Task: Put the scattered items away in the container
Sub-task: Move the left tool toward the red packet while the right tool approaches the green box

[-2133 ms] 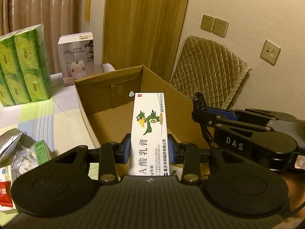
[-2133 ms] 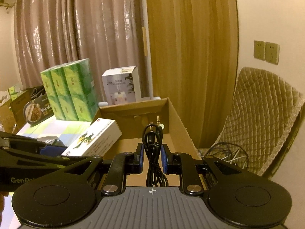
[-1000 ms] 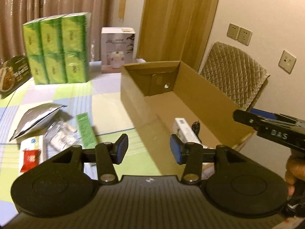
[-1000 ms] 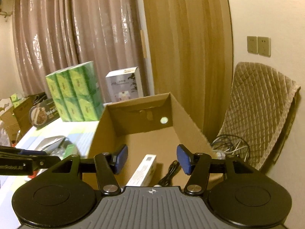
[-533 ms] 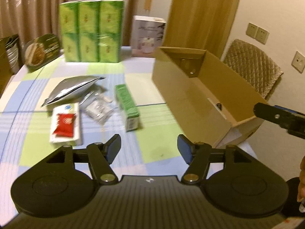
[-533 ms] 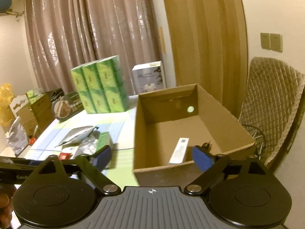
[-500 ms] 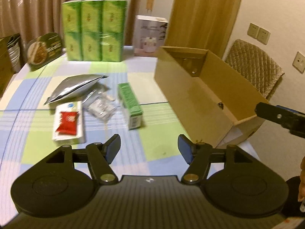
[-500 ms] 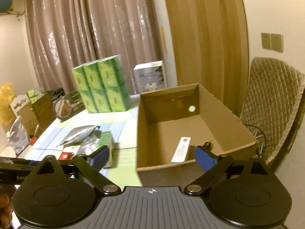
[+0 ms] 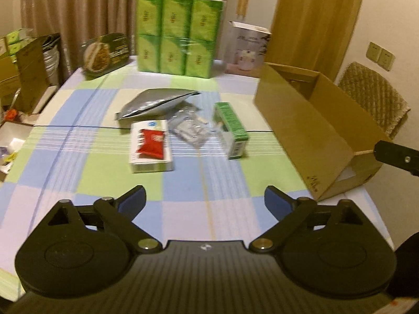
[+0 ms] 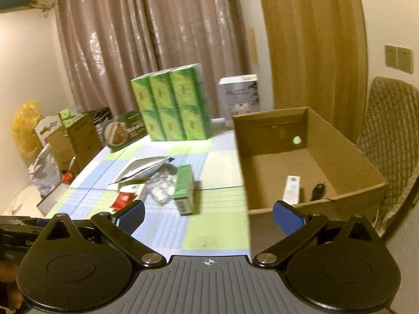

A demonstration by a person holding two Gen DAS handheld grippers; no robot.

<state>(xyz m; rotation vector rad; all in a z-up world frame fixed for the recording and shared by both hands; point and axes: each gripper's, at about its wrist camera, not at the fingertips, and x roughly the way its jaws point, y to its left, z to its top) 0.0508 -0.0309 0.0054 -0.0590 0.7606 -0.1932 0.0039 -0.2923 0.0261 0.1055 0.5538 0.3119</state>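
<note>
Left wrist view
Left claw: spread wide, empty, above the bench's near edge.
Bench: checked cloth; at its middle lie a silver pouch, a white box with red sachet, a clear packet, a green box.
Cardboard box: at the bench's right edge.

Right wrist view
Right claw: spread wide, empty.
Cardboard box: a white carton and a black cable lie inside, near its front wall.

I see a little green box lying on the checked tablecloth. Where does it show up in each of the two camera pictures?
Left wrist view: green box right of centre, beside the clear packet.
Right wrist view: green box near the centre, left of the cardboard box.
Shared landmark: silver pouch just behind it.
</note>
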